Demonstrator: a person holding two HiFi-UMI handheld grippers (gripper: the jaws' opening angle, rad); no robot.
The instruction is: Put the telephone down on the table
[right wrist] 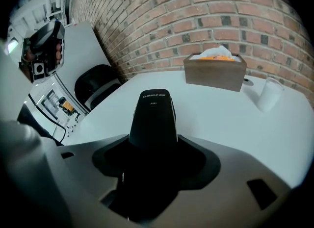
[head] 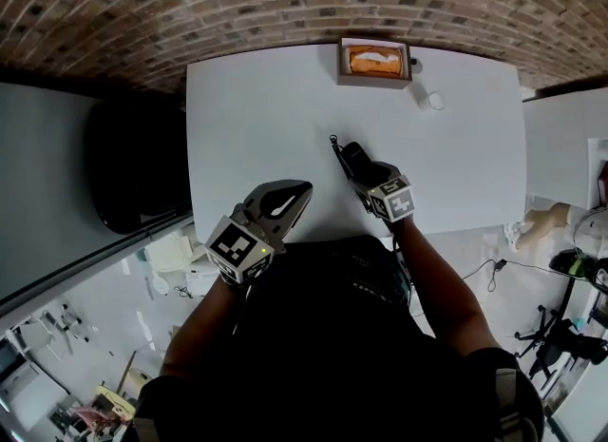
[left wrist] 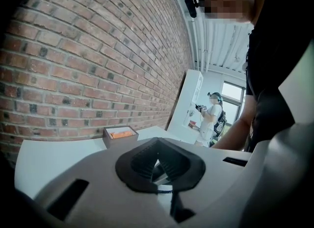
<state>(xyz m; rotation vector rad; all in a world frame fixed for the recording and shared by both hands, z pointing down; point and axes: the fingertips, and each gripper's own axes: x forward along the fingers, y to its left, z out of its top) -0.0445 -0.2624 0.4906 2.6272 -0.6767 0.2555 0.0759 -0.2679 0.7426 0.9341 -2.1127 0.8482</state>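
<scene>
A black telephone handset (right wrist: 153, 116) with small white print on its tip stands between the jaws of my right gripper (right wrist: 153, 153), which is shut on it. In the head view the handset (head: 350, 156) pokes out of that gripper (head: 357, 170) over the near middle of the white table (head: 256, 117); a thin black cord end shows at its far tip. I cannot tell if it touches the table. My left gripper (head: 288, 202) hovers at the table's near edge, left of the right one. Its black pads (left wrist: 142, 165) are closed together with nothing between them.
A wooden tissue box (head: 375, 60) with an orange pack stands at the table's far edge, and a small white cup (head: 434, 100) is just right of it. A black chair (head: 133, 169) stands left of the table. Another person (left wrist: 213, 119) stands in the far background.
</scene>
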